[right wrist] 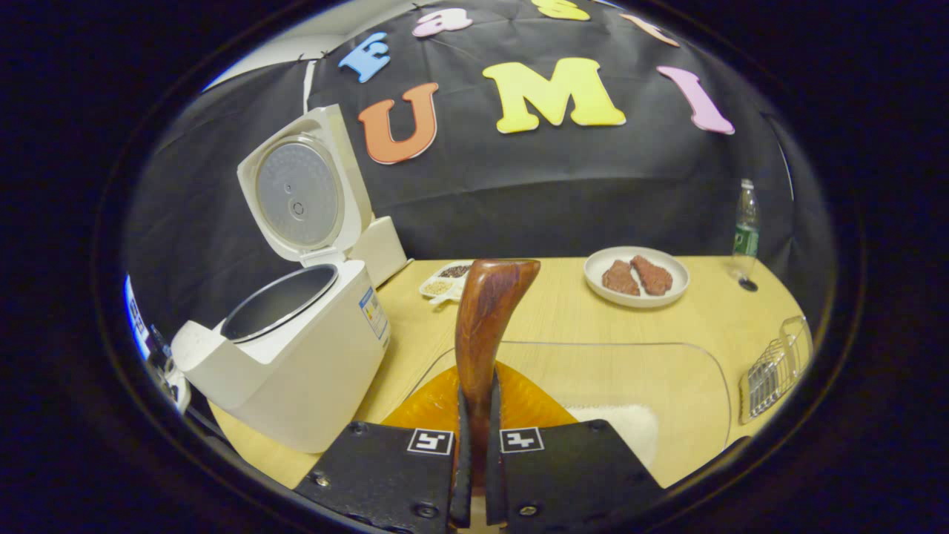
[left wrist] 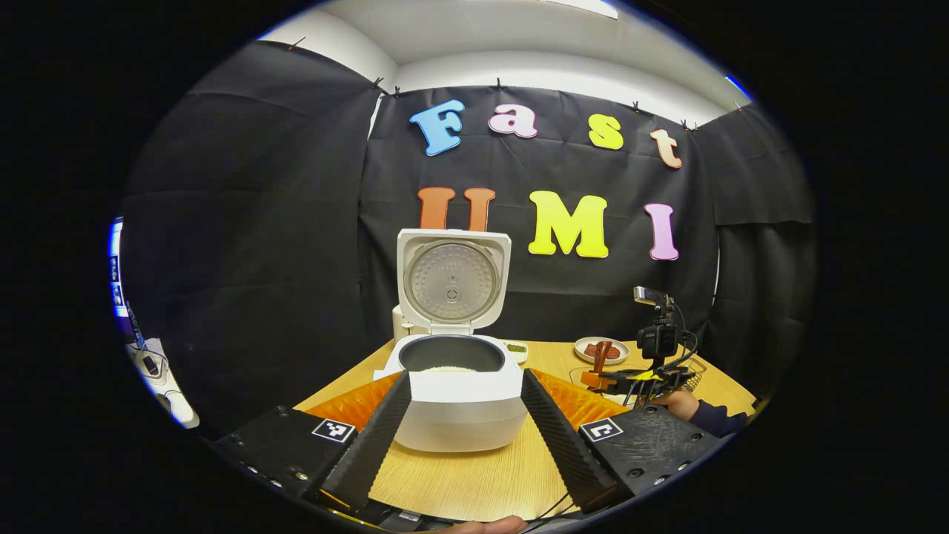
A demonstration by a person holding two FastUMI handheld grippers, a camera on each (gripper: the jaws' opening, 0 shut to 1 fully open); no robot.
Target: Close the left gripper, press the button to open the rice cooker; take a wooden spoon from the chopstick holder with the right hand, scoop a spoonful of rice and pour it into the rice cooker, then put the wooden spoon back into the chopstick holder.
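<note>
1. I count one rice cooker [left wrist: 460, 393], white, standing on the wooden table [left wrist: 474, 475] with its lid [left wrist: 452, 280] swung upright. The lid's inner face is a round silvery plate, and the dark inner pot holds a little white rice.
2. My left gripper [left wrist: 465, 400] is spread wide, its two fingers flanking the cooker's front without touching it.
3. I count one wooden spoon [right wrist: 485, 326]. It is dark reddish-brown, glossy and curved, and it stands up between the fingers of my right gripper [right wrist: 476, 437]; both fingers are pressed tight on it.
4. That spoon sits over a clear tray [right wrist: 667, 356] just right of the cooker, with a patch of white rice [right wrist: 623, 423] lying in the tray.
5. One white plate [right wrist: 636, 276] sits farther back on the table and carries two reddish pieces of meat.
6. One small divided dish [right wrist: 445, 282] of grains sits behind the cooker.
7. One plastic bottle [right wrist: 745, 230] stands at the far right edge.
8. One wire rack [right wrist: 775, 367] stands on the right, near the tray; I cannot tell what it holds.
</note>
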